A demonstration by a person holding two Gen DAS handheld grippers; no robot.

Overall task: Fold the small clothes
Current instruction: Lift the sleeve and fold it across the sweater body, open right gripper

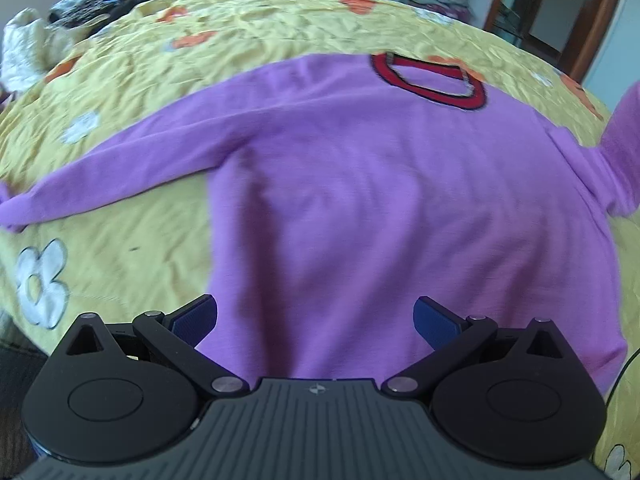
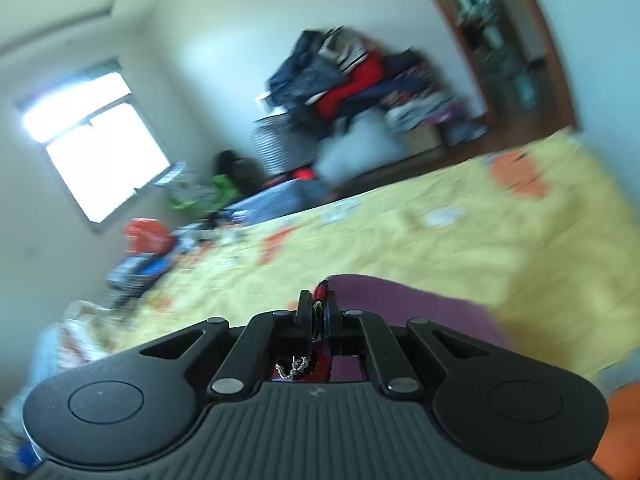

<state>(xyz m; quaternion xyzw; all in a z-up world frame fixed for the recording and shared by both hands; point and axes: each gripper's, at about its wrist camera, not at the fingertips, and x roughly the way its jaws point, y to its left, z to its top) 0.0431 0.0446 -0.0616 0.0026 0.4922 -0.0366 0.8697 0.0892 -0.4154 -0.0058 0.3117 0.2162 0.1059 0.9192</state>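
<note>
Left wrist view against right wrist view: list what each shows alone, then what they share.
Left wrist only: the purple sweater's spread body, red collar, one long sleeve, and the open left gripper above it. Right wrist only: the right gripper shut on the sweater's cuff, a window, a clothes heap. Both: the yellow flowered bedspread.

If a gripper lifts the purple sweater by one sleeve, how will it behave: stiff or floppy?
Probably floppy: the sweater lies flat and follows the bed. The right gripper, shut on a sleeve cuff, already has that sleeve rising and bending limply. It seems light and unlikely to slip, though the body would likely drag behind.
</note>
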